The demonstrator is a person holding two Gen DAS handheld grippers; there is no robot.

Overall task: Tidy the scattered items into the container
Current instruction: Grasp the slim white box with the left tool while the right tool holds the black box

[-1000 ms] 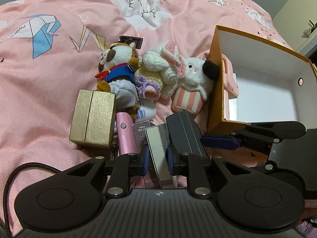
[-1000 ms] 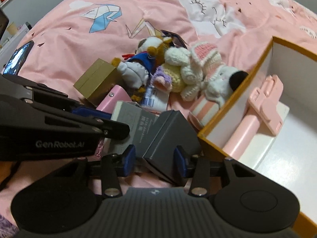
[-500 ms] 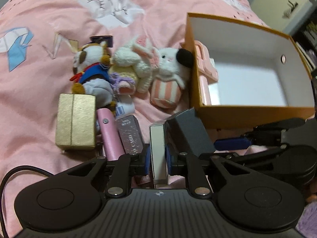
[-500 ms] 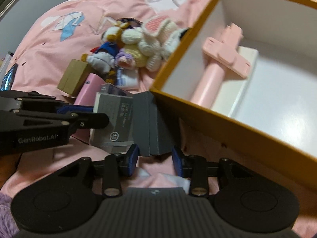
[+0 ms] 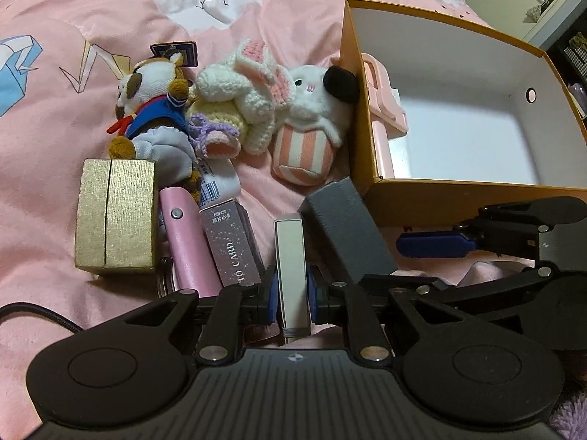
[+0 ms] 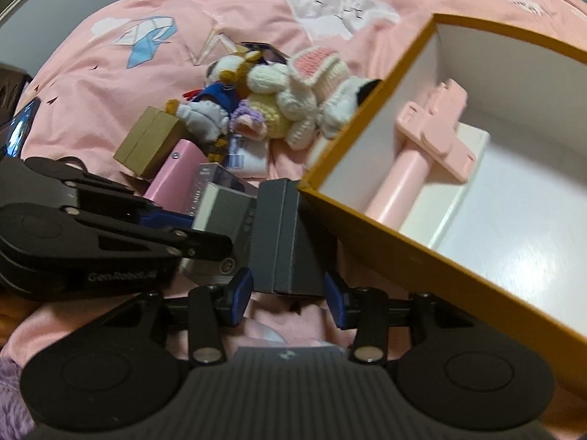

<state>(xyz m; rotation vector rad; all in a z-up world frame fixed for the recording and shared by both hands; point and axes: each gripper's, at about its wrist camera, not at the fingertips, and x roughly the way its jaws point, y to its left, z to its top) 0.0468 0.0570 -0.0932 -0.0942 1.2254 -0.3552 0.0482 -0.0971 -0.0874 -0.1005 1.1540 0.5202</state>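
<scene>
My left gripper is shut on a slim silver-grey box, held edge-up above the pink bedspread. My right gripper has a dark grey box between its pads. The pads lie against its sides while the jaws are opening. That box's far corner meets the near corner of the orange container. In the left wrist view the container stands at the right, with a pink selfie stick and a white box inside.
Left of the container lie a gold box, a pink case, a card box, a white tube and three plush toys. A black cable runs at the lower left.
The right hand carried the dark grey box toward the orange container's near corner. The left gripper kept its grip on the slim box and rolled slightly.
</scene>
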